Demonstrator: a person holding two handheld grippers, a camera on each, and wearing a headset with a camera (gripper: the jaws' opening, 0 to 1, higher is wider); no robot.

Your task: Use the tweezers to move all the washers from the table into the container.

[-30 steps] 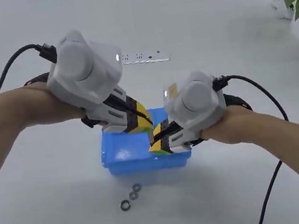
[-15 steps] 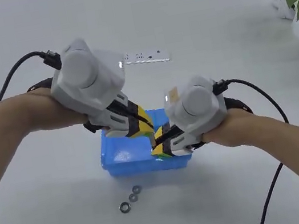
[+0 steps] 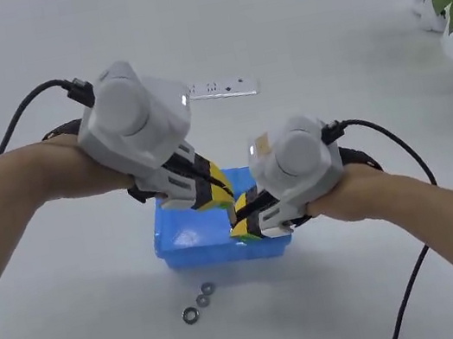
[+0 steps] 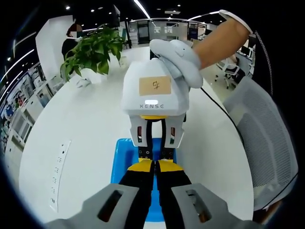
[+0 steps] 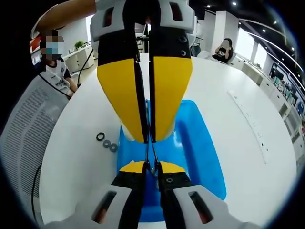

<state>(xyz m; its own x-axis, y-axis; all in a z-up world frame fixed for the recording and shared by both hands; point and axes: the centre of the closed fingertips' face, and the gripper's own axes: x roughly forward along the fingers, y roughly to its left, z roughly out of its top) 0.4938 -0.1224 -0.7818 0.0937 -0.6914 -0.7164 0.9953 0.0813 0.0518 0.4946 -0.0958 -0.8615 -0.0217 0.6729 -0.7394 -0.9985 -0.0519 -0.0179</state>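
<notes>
The left gripper [image 3: 213,191] and right gripper [image 3: 241,222] are hiding most of the container [image 3: 214,249] inside; their jaws are covering the tweezers [image 5: 149,155] except a thin sliver.

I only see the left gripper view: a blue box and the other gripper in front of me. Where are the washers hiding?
Observer: Three washers lie in a short row on the table. They are outside the blue container, off its side nearest the person.
Operator: Is any washer in the box?
Observer: The right gripper view shows bare blue floor on both sides of the jaws. The middle is hidden.
Operator: What is my gripper holding?
Observer: In the right gripper view a thin metal strip, likely the tweezers, runs from the left gripper and its closed yellow jaws down into the right gripper.
</notes>
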